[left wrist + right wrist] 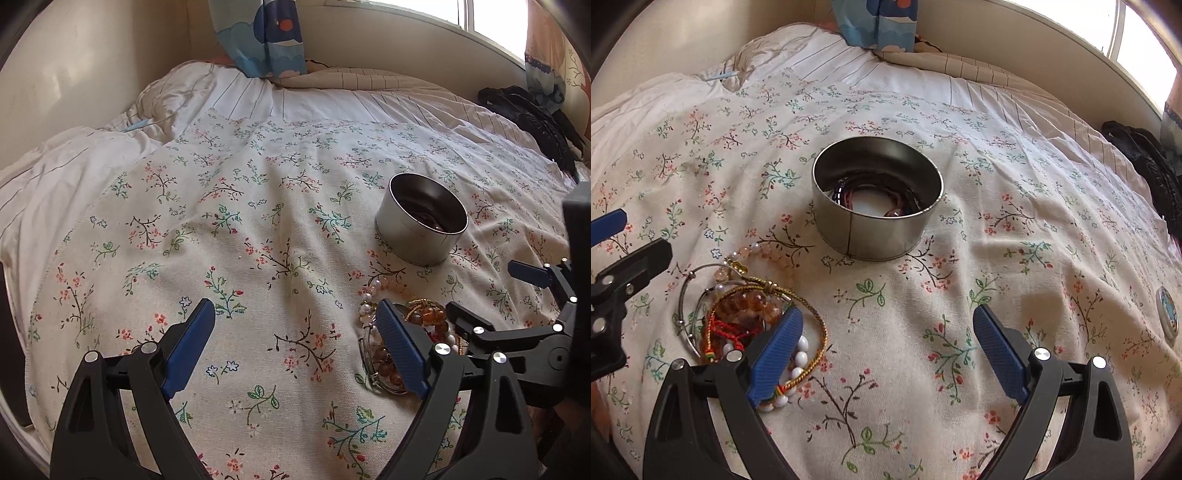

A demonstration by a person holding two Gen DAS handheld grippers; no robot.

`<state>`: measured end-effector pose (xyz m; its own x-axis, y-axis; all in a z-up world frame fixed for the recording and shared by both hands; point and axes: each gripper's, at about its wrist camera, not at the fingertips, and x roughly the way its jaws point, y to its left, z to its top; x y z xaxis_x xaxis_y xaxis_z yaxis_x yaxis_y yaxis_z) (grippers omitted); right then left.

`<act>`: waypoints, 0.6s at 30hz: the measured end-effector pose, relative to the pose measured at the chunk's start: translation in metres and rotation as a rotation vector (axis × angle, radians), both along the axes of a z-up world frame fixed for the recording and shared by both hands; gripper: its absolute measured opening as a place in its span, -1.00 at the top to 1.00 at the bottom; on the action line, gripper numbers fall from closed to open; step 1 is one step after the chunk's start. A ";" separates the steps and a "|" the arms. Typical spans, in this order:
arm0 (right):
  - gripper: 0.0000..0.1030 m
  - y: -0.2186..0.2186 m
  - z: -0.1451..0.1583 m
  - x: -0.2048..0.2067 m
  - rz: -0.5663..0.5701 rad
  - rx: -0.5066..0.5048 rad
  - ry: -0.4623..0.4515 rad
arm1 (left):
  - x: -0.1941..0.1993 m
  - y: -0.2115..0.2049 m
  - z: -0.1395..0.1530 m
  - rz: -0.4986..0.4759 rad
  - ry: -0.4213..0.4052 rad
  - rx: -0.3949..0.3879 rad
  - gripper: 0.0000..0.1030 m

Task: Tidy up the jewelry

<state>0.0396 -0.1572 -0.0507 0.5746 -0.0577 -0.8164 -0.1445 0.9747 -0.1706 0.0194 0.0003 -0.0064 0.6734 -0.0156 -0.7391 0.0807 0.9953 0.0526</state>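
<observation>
Jewelry lies in a tangled heap on the floral cloth spread over the bed: amber bead bracelets, a gold cord loop, silver wire bangles, a red string and white beads. More pieces, dark cords and bands, already sit coiled inside the round metal tin, which stands upright on the cloth just beyond the heap. We see our right gripper above the cloth with its jaws wide apart and nothing between them; its left blue pad overlaps the edge of the heap, though we cannot tell if it touches. Our left gripper hangs over the cloth beside the heap, jaws spread wide and empty too. A small round lid rests near the right edge of the cloth. A dark bag lies at the far side.
</observation>
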 end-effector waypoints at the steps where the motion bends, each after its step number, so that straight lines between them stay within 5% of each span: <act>1: -0.74 0.004 -0.007 0.004 0.001 -0.058 0.018 | 0.001 0.000 0.000 0.000 0.001 0.003 -0.64; 7: -0.80 -0.027 -0.003 -0.006 -0.141 -0.209 0.000 | 0.003 0.004 -0.001 0.012 0.011 0.002 -0.65; 15: -0.77 -0.047 0.008 -0.016 -0.107 0.084 0.029 | 0.000 -0.003 0.000 -0.025 -0.005 0.009 -0.64; 18: -0.40 -0.044 0.007 -0.015 -0.076 0.166 0.048 | -0.004 -0.011 0.001 -0.065 -0.021 0.025 -0.64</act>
